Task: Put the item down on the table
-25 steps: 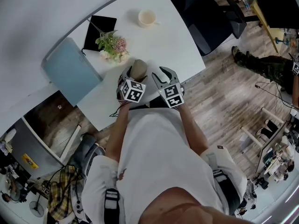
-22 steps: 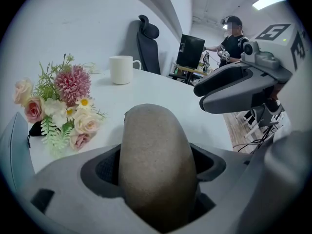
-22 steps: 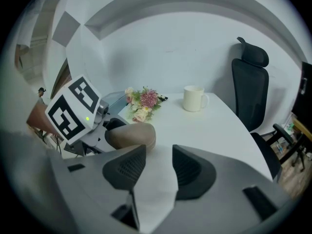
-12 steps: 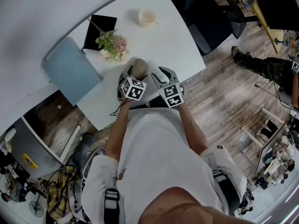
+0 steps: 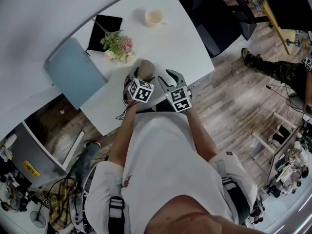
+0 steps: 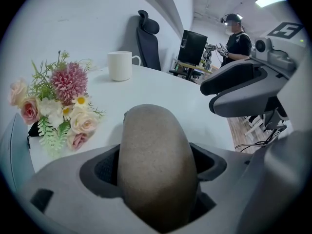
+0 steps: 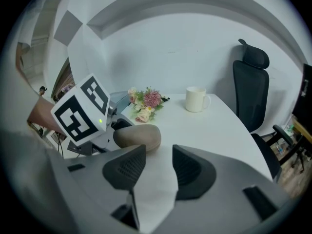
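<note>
The item point(image 5: 146, 68), a brown, rounded, potato-like lump, lies on the white table point(image 5: 180, 38) near its front edge. My left gripper point(image 5: 141, 75) straddles it. Its jaws have just been opening, and the item point(image 6: 153, 140) stands between the pads with the mesh faces showing on both sides. In the right gripper view the item point(image 7: 139, 136) rests on the tabletop beside the left gripper's marker cube point(image 7: 80, 113). My right gripper point(image 5: 170, 76) hovers just right of it, shut point(image 7: 158, 167) with nothing held.
Artificial flowers point(image 5: 117, 47) lie just beyond the item, with a black notebook point(image 5: 104, 34) behind them. A white mug point(image 5: 154, 18) stands farther back. A pale blue panel point(image 5: 75, 74) sits at the left and a black office chair point(image 5: 214, 18) at the right. A person point(image 6: 237, 38) stands in the background.
</note>
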Tool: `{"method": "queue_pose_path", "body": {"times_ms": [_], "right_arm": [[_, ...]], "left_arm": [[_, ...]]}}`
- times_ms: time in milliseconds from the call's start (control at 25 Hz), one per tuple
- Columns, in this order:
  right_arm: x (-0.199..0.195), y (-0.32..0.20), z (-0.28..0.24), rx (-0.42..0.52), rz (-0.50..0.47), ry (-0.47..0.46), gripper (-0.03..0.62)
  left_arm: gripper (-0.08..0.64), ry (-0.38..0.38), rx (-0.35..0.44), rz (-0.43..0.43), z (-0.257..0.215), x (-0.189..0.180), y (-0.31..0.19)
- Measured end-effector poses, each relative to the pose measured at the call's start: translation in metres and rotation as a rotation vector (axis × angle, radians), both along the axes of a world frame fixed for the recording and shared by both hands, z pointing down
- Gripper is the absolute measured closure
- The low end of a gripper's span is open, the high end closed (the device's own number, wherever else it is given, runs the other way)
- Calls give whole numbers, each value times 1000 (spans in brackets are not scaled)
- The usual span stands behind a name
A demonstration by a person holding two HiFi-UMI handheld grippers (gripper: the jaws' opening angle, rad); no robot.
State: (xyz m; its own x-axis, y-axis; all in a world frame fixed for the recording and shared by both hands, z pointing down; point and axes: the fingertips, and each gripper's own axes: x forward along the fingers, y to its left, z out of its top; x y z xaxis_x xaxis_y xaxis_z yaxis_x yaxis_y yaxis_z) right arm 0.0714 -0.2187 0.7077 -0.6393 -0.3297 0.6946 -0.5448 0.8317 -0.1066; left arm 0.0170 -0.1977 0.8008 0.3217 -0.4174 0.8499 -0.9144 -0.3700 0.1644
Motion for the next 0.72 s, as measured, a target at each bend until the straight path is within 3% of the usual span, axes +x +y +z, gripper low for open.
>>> {"method": "queue_pose_path", "body": {"times_ms": [240,720], "right_arm": [[5,3,-4,13,13,4,416],[13,13,-13,43,30,13,414]], "left_arm": [[135,-38,10,14,2,1,0],[98,-37,46,-21,-9,-5,2]]}}
